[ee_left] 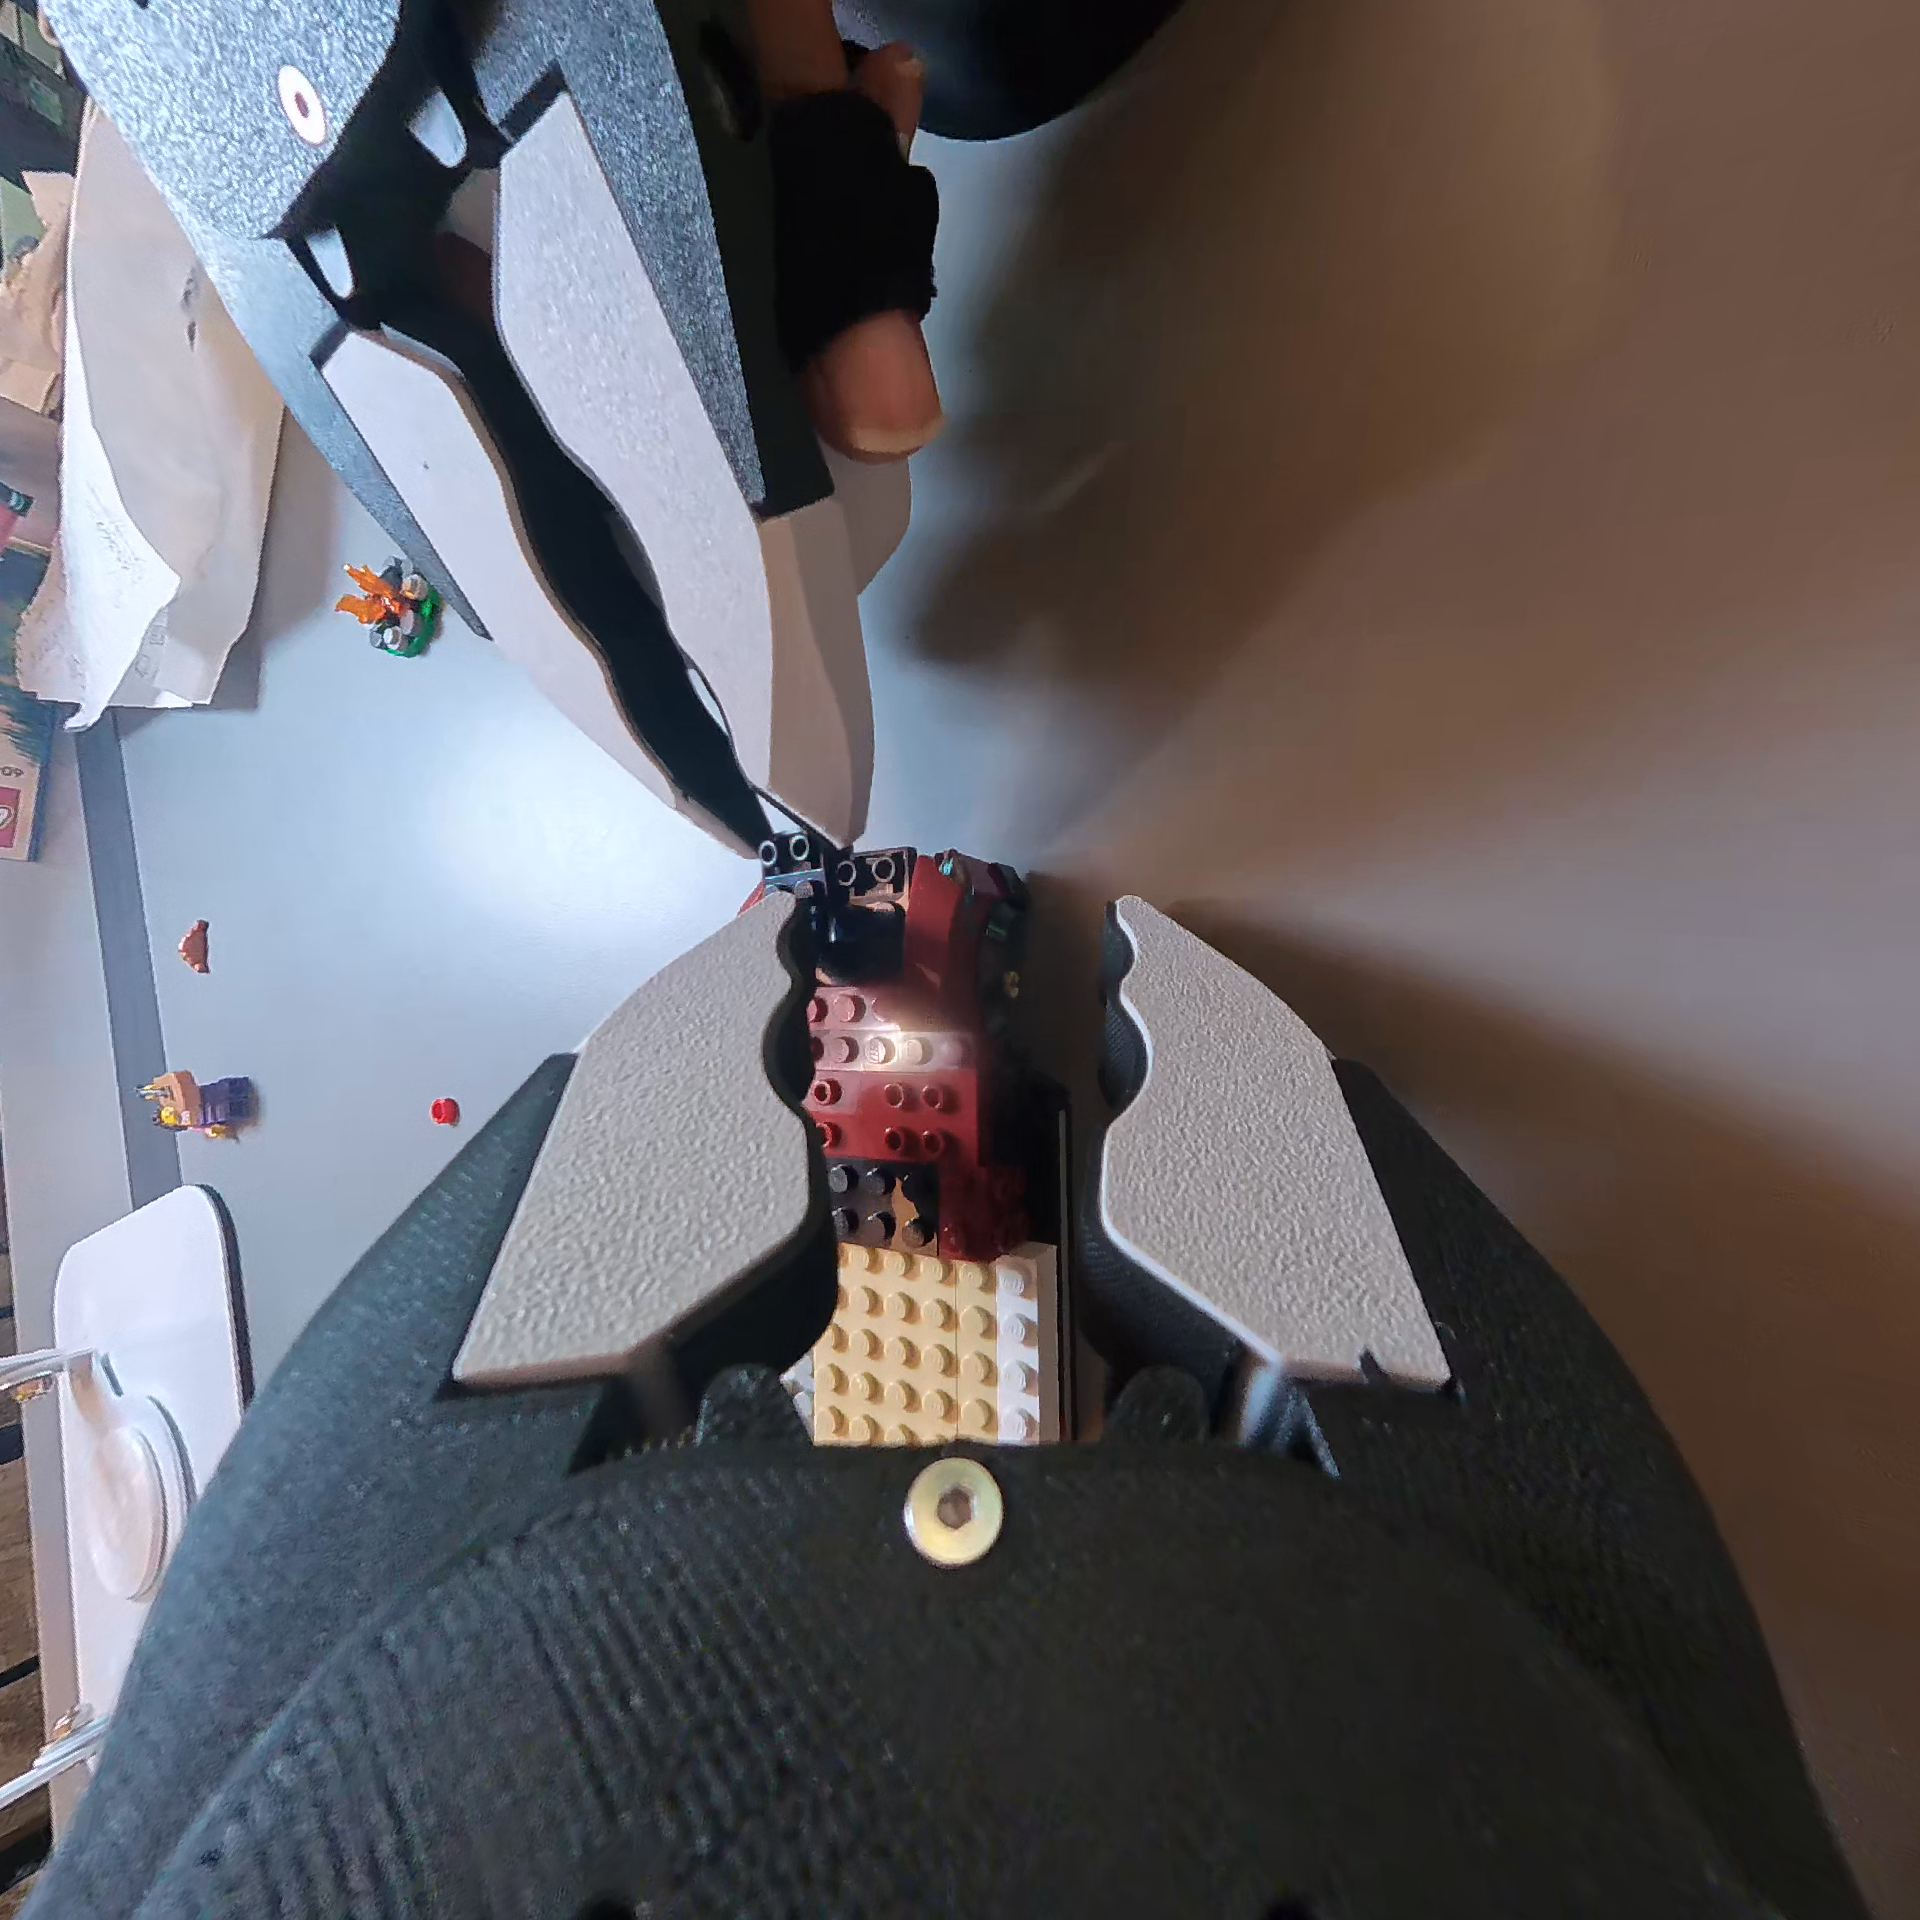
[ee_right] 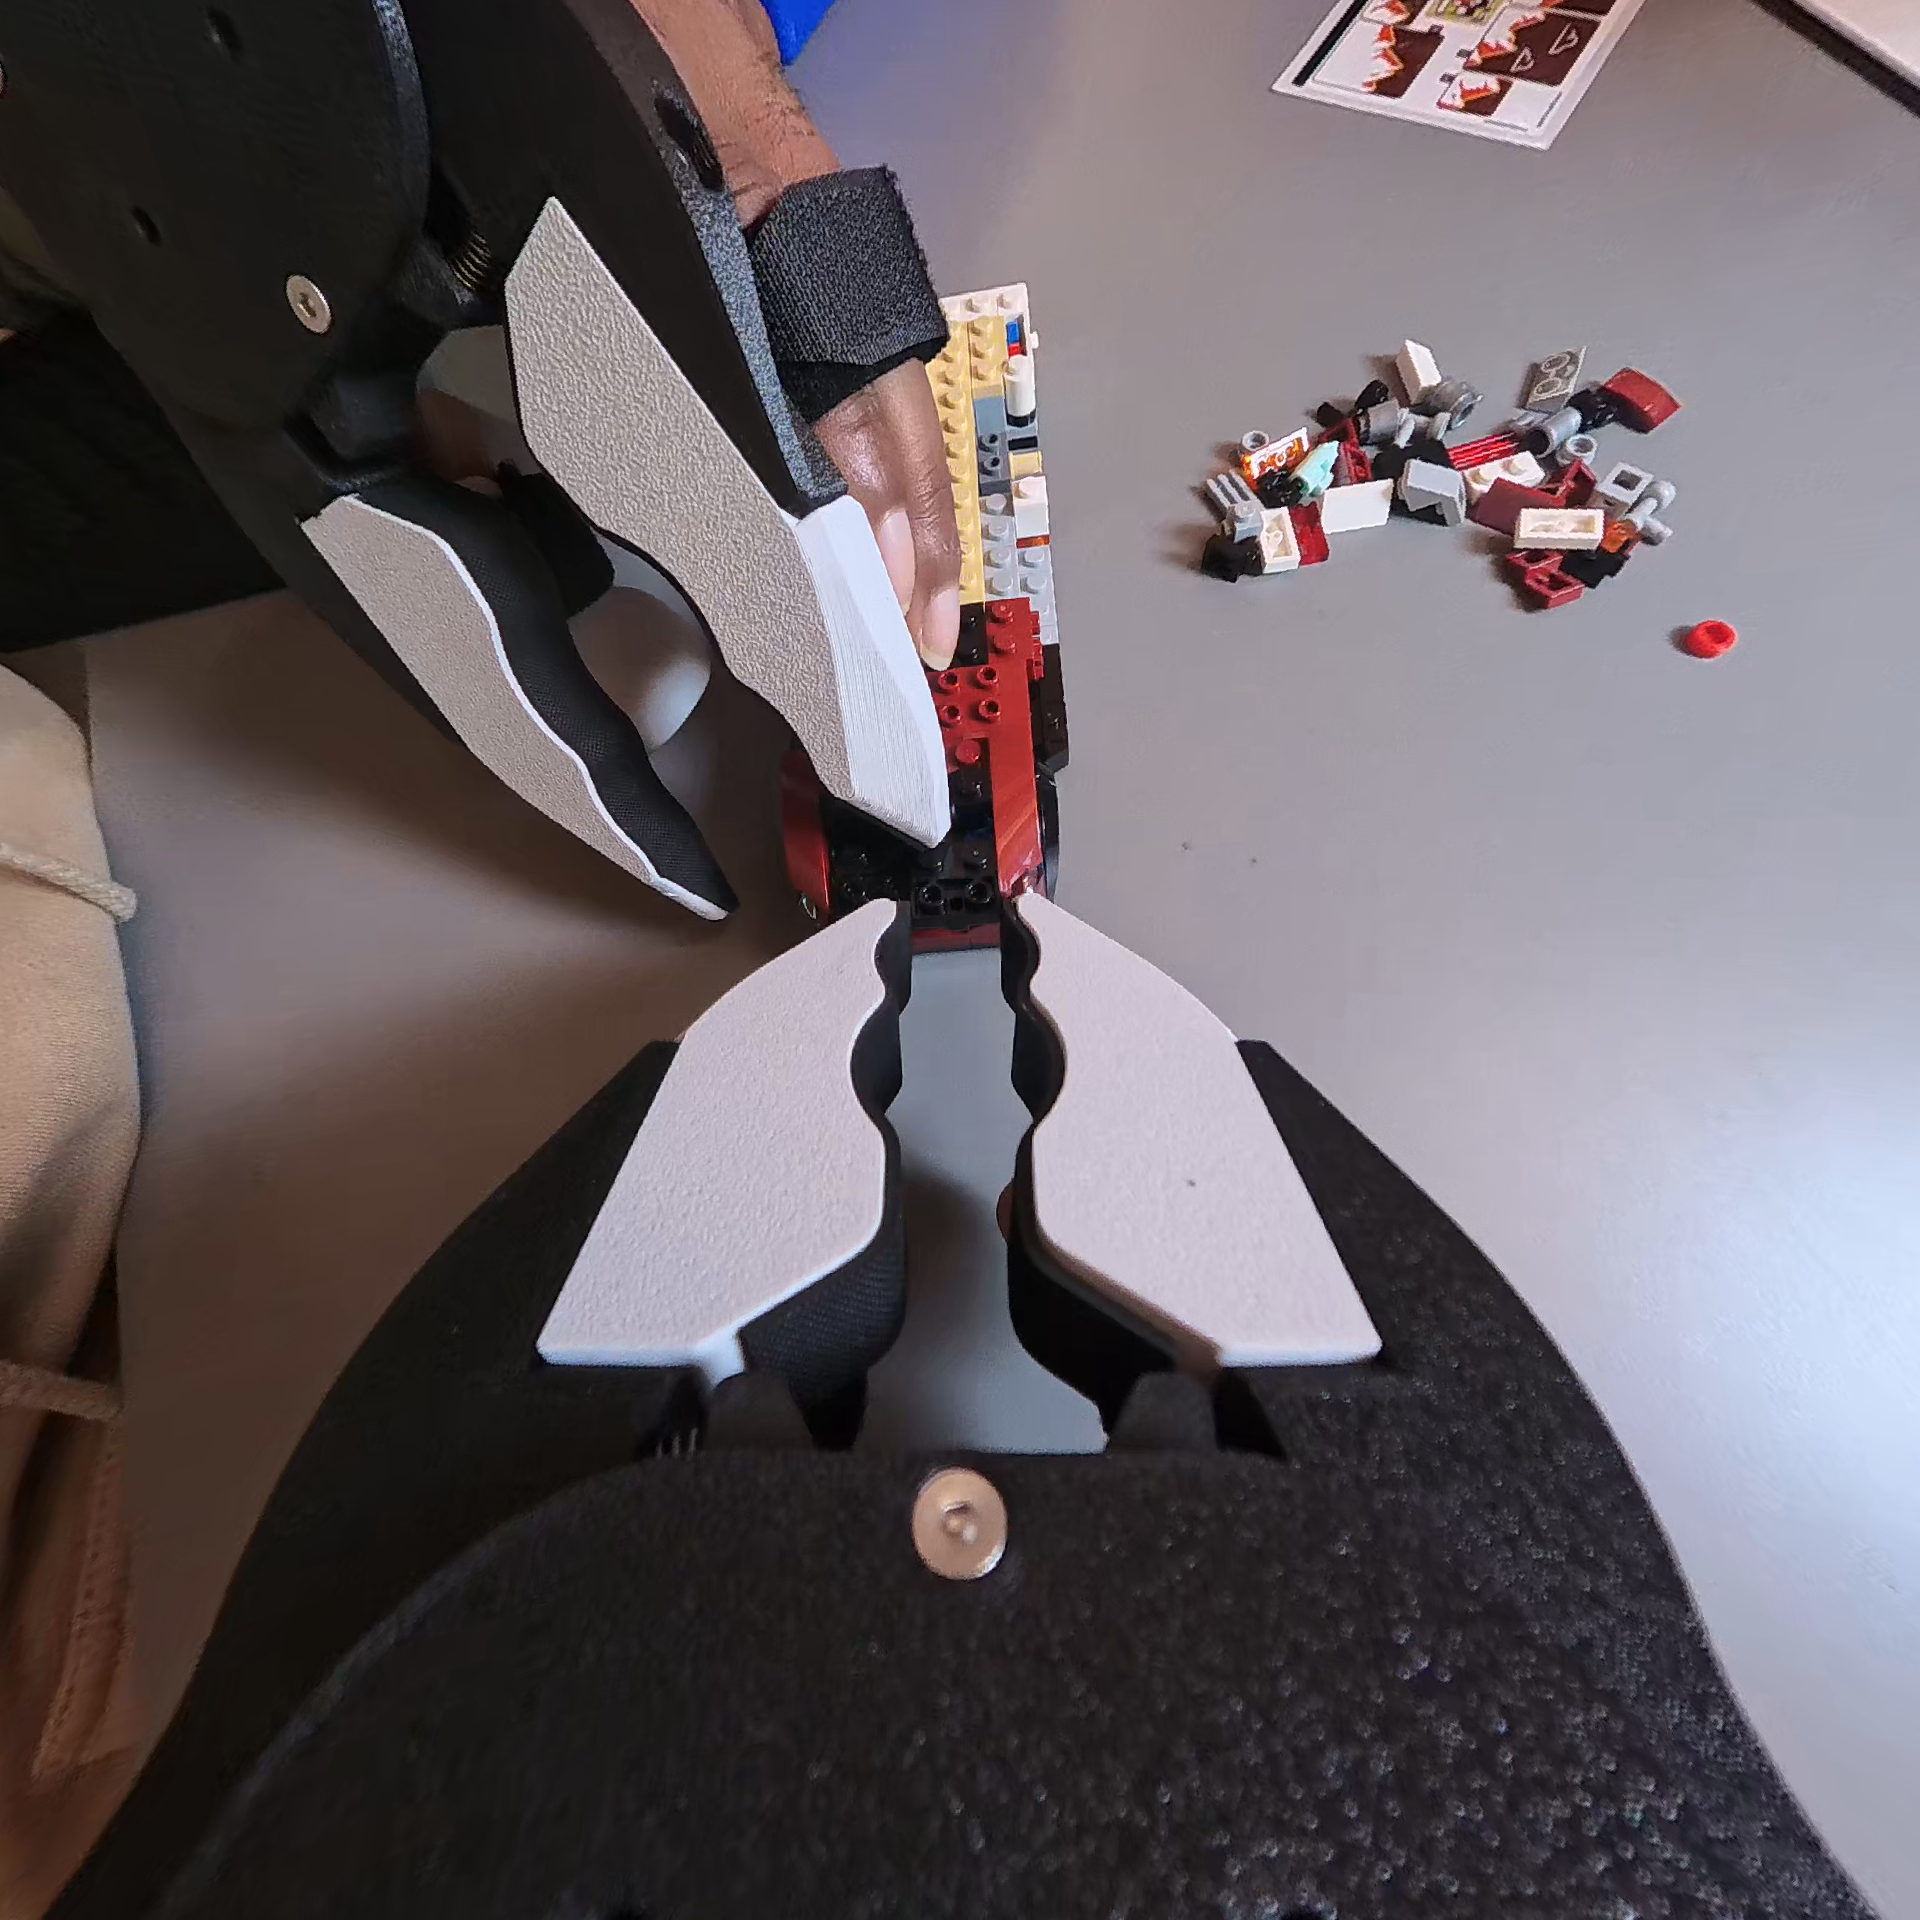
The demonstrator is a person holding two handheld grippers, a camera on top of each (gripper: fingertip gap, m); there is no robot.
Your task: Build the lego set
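A long brick model (ee_left: 894,1101), dark red and black in front and tan behind, lies on the grey table (ee_right: 1455,935); it also shows in the right wrist view (ee_right: 1013,665). My left gripper (ee_left: 951,914) is open over it. Its one finger (ee_left: 665,1122) rests on the model's top, and the other finger (ee_left: 1226,1122) stands off the model's side with a gap. It shows from the side in the right wrist view (ee_right: 821,868). My right gripper (ee_right: 953,914) is shut on a small black two-stud brick (ee_right: 951,896) at the model's front end. The left wrist view also shows this gripper (ee_left: 805,836) and the brick (ee_left: 787,850).
A pile of loose bricks (ee_right: 1444,478), a red round stud (ee_right: 1707,637) and an instruction sheet (ee_right: 1455,62) lie to the right. A small flame build (ee_left: 395,608), a purple figure (ee_left: 203,1107) and white paper (ee_left: 145,520) lie farther off. Beige clothing (ee_right: 52,1039) is at the left.
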